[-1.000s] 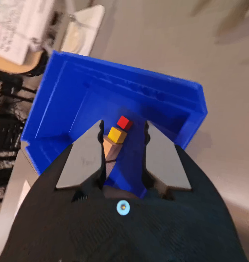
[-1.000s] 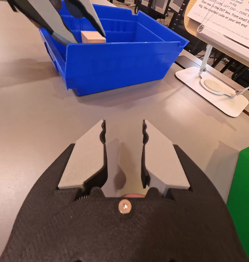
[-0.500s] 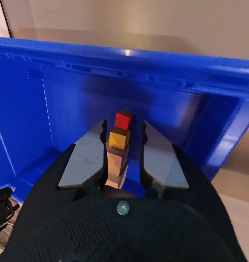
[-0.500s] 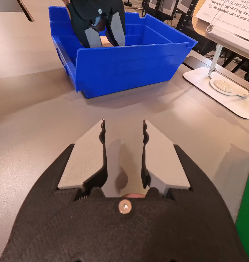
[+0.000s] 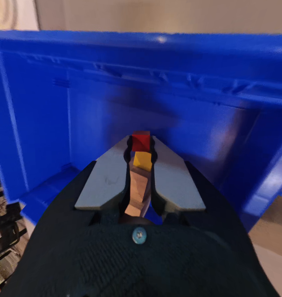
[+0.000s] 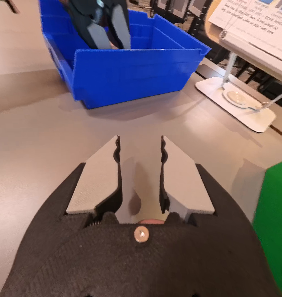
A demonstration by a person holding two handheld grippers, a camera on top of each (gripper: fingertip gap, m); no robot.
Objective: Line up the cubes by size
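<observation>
Left gripper [image 5: 140, 141] is down in the blue bin [image 5: 40, 112], fingers pinching the red cube [image 5: 140, 142]; yellow cube [image 5: 142, 160] sits at its 6 o'clock. Right gripper [image 6: 140, 139] hovers over the desk [image 6: 40, 136], fingers spread, empty.

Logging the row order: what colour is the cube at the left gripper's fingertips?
Red cube, shown best in the left wrist view, just beyond the yellow cube.

A matte beige surface [image 6: 40, 144] fills most of the right wrist frame. At upper right stands a white stand base [image 6: 236, 104], with dark chair frames [image 6: 177, 14] blurred behind it.
</observation>
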